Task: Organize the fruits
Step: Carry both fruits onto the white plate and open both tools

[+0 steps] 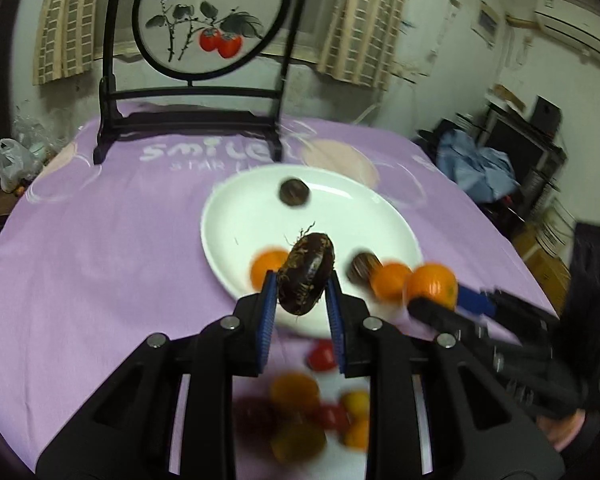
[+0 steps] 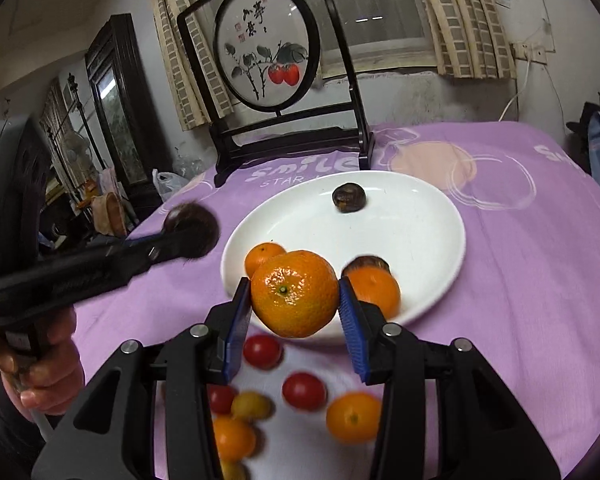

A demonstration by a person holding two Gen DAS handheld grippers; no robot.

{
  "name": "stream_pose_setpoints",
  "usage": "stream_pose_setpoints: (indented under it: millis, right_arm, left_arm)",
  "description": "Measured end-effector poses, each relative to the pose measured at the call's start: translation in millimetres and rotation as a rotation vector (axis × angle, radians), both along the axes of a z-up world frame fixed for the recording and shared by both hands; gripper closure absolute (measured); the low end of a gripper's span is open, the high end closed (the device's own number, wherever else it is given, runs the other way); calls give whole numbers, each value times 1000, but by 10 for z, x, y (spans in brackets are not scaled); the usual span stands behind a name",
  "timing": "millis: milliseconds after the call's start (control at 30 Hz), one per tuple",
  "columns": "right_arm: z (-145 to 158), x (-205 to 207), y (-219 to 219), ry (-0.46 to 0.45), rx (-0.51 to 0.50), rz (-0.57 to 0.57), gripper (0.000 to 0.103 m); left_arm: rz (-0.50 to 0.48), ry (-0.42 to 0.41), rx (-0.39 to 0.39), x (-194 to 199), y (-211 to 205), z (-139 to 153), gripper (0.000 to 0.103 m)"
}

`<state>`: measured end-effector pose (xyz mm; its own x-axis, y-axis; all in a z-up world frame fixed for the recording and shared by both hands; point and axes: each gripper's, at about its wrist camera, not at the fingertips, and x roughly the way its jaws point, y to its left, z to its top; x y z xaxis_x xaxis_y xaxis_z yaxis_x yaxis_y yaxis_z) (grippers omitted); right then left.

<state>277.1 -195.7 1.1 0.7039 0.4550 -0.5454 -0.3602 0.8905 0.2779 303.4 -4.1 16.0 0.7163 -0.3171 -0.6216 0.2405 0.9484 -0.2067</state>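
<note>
A dark brown, flattened, hairy-skinned water chestnut (image 1: 306, 274) sits clamped between the blue ribbed pads of the left gripper (image 1: 302, 292), whose jaws are drawn in tight on it, holding it in the air above the near rim of the round white ceramic plate (image 1: 240, 224). A glossy orange mandarin with a green stem dot (image 2: 295, 293) is pinched between the blue pads of the right gripper (image 2: 294, 300), its jaws partly closed around the fruit, also held above the plate's near edge. On the plate lie a small dark chestnut (image 2: 349, 197) toward the far side, a small orange (image 2: 262, 257) to the left, and another orange (image 2: 374, 288) with a brown chestnut (image 2: 367, 264) just behind it to the right. In front of the plate, on the lilac printed tablecloth (image 2: 520, 280), a loose pile of red cherry tomatoes (image 2: 303, 391), small oranges (image 2: 353, 417) and a yellow fruit (image 2: 251, 406) lies blurred between the gripper arms. A hand (image 2: 48, 368) grips the left tool's handle. Behind the plate stands a round painted screen in a black wooden frame (image 2: 266, 46).
</note>
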Motion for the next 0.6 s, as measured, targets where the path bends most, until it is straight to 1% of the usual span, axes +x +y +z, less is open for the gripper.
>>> stream_pose_setpoints:
  millis: [100, 233, 400, 467, 533, 567, 600]
  right_arm:
    - [-74, 191, 136, 23, -34, 11, 59]
    - [-159, 360, 264, 63, -69, 31, 59]
    - [-231, 412, 330, 97, -90, 50, 59]
    - [-249, 415, 326, 111, -88, 54, 57]
    - [-226, 396, 316, 109, -86, 57, 56]
    - [-202, 369, 303, 103, -83, 59, 56]
    - [-168, 334, 285, 95, -77, 65, 56]
  left_arm:
    - [52, 29, 1, 371, 7, -29, 78]
    - [89, 77, 42, 659, 7, -156, 78]
    - [98, 151, 87, 884, -17, -366, 78]
    - [98, 170, 89, 912, -23, -420, 77]
    - [102, 155, 98, 871, -17, -399, 62]
    - [108, 136, 95, 831, -7, -353, 43]
    - [121, 118, 92, 795, 9, -312, 32]
